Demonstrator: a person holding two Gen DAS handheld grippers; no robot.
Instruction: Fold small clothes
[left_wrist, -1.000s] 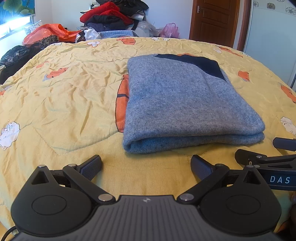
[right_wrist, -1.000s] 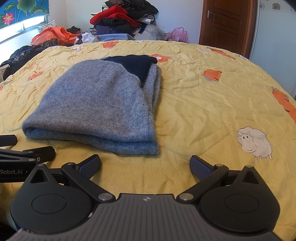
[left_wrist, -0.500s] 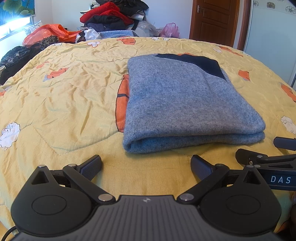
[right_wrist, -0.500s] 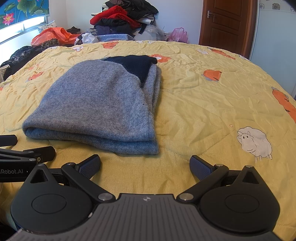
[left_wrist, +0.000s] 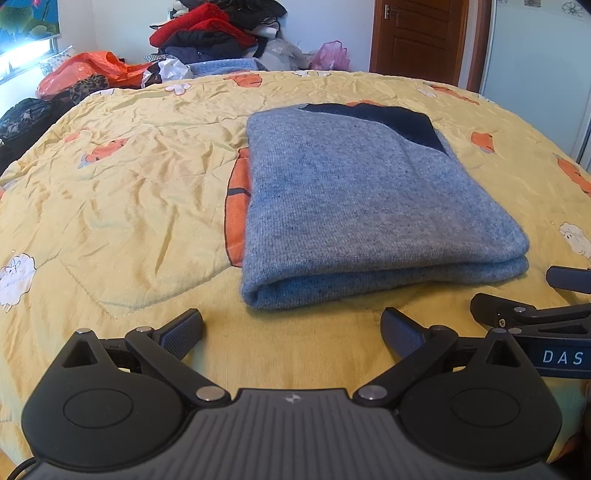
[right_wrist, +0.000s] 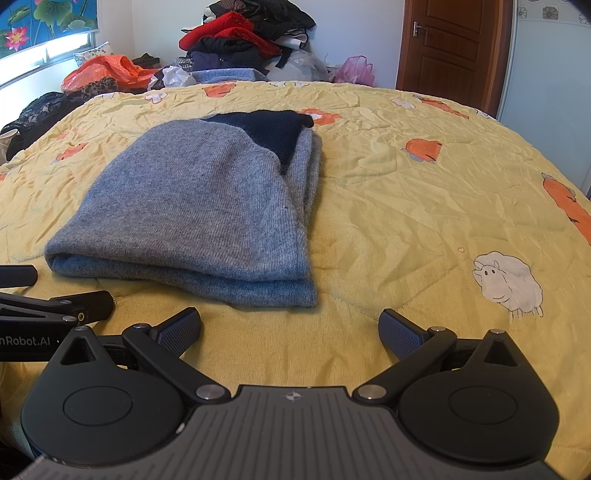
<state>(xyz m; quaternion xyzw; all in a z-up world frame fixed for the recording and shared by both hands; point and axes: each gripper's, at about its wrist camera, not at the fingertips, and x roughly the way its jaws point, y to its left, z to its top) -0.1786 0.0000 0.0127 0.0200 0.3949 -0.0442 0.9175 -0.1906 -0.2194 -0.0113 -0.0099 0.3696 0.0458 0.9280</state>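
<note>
A grey knitted garment (left_wrist: 369, 206) is seen folded into a thick rectangle on the yellow quilt (left_wrist: 122, 206) of a bed, its rounded fold turned toward the cameras and a dark navy part (left_wrist: 399, 122) exposed at its far end. An orange print on the quilt is partly covered by its left edge. The left tongs (left_wrist: 291, 328) are held spread wide just short of the near fold, nothing between the fingers. The right tongs (right_wrist: 290, 326) are likewise released, empty, beside the left ones over bare quilt. A heap of clothes (right_wrist: 243, 40) is piled beyond the bed, and a brown door (right_wrist: 454, 48) stands behind.
</note>
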